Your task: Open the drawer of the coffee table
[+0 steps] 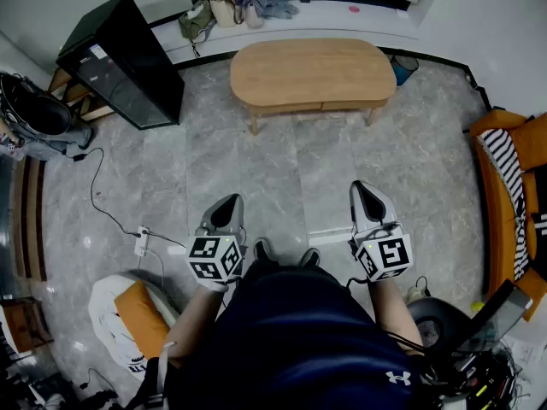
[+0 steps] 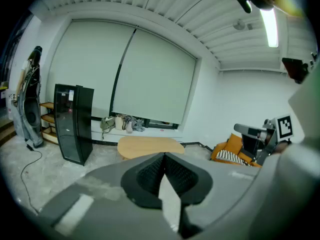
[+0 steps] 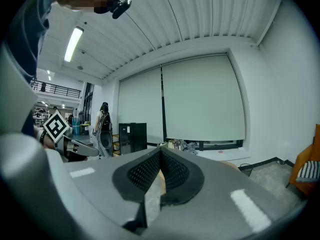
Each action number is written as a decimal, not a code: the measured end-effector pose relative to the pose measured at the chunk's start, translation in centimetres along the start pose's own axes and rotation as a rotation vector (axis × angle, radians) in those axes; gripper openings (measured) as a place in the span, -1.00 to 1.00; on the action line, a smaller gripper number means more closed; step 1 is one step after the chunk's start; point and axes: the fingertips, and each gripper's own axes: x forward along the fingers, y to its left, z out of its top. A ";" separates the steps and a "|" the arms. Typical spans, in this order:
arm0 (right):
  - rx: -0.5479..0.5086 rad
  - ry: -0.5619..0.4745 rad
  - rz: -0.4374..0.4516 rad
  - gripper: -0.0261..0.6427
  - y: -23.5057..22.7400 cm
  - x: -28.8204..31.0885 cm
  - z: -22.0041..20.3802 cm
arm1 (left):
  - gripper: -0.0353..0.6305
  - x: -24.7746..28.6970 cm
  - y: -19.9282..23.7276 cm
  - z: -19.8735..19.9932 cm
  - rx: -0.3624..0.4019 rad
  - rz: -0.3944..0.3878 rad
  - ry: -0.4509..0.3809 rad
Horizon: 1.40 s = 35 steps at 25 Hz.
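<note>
**Both grippers being held shut, well short of the coffee table**

The left gripper (image 1: pixel 227 205) and the right gripper (image 1: pixel 366 193) are being held side by side in front of the person, apart from each other, each with its marker cube nearest the body. In the left gripper view the two jaws are being pressed together, the ribbed black pads (image 2: pixel 148 175) meeting along one line with nothing between them. In the right gripper view the same is being shown: the jaws are closed, pad against pad (image 3: pixel 144 173), and nothing is being gripped.

The coffee table (image 1: pixel 312 71) is being seen well ahead of both grippers, across a stretch of grey floor (image 1: pixel 299 178), a little nearer the right gripper's line than the left's. Its oval wooden top is being kept bare. The drawer (image 1: pixel 295 108) is being shown only as a thin band under the edge that faces the grippers, lying flush with that edge.

Ahead and to the left of the left gripper, a black cabinet (image 1: pixel 120 58) is standing upright on the floor. Beyond the table, bags (image 1: pixel 244 5) are lying on the window ledge (image 1: pixel 342 11). To the right of the right gripper, an orange seat (image 1: pixel 496 220) with a striped cloth (image 1: pixel 506 173) is being seen. Just left of the left gripper, a power strip (image 1: pixel 142 240) is lying on the floor.
</note>
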 end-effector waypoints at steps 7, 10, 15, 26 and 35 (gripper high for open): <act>0.000 0.009 0.008 -0.92 -1.8 -0.3 -0.3 | -0.89 1.0 -1.4 0.0 -0.007 0.013 -0.001; 0.024 0.017 0.013 -0.92 -2.9 -0.5 -1.0 | -0.89 1.5 -2.1 -0.3 -0.011 0.021 -0.001; 0.054 0.051 0.028 -0.92 -5.0 -0.5 -2.4 | -0.89 2.3 -3.3 -0.8 -0.039 0.048 -0.009; 0.095 0.150 0.032 -0.92 -8.8 3.1 -6.4 | -0.89 4.9 -0.4 -2.6 -0.091 0.122 0.036; 0.142 0.185 -0.028 -0.92 -10.6 13.2 -6.4 | -0.89 13.8 6.5 1.9 -0.031 0.059 0.046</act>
